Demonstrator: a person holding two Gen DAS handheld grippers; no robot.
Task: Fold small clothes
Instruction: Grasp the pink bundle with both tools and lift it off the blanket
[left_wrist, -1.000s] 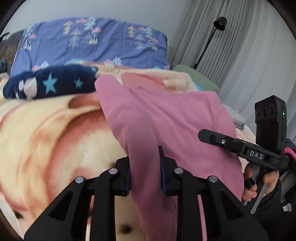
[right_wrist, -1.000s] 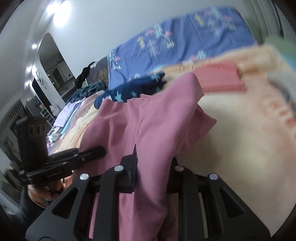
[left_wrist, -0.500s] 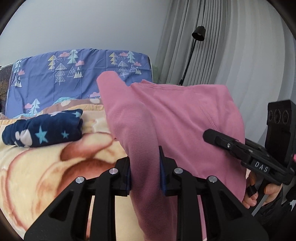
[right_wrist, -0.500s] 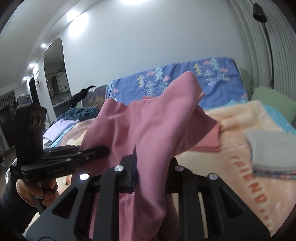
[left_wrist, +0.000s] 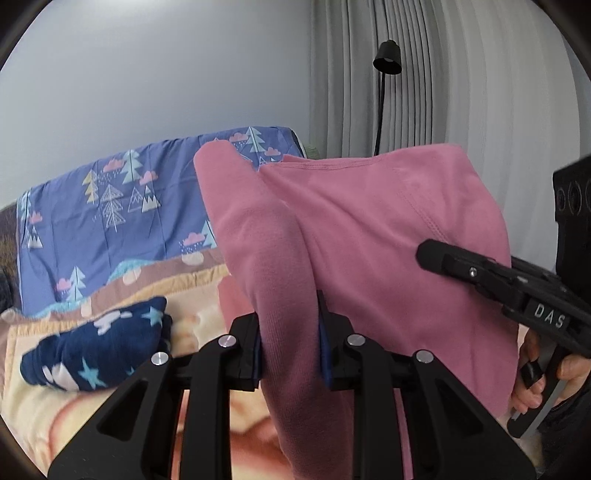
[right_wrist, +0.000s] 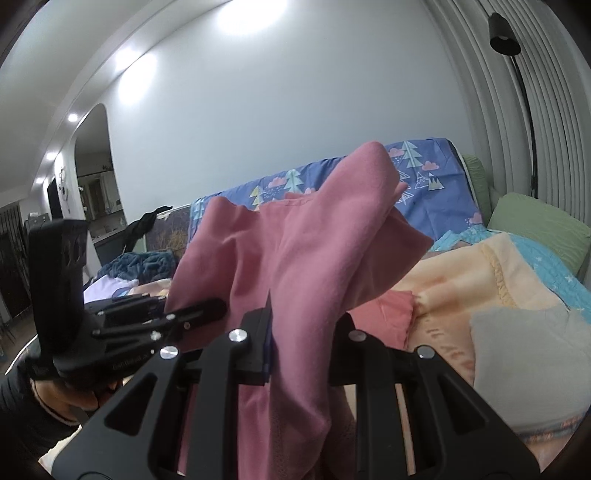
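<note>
Pink top (left_wrist: 369, 236) hangs in the air above the blanket (right_wrist: 461, 280), pinched by both the left gripper (left_wrist: 290, 341) and the right gripper (right_wrist: 301, 339). Likely the lift-and-spread step; next it needs lowering flat onto the blanket, edges taut.

Left hand-held gripper (left_wrist: 290, 341) clamped on pink garment (left_wrist: 369, 236), right hand-held gripper (right_wrist: 301, 341) likewise, both raised.

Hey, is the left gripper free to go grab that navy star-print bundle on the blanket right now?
Probably not: the left gripper is shut on the pink garment, held up with the right gripper. The navy bundle lies uncovered.
</note>
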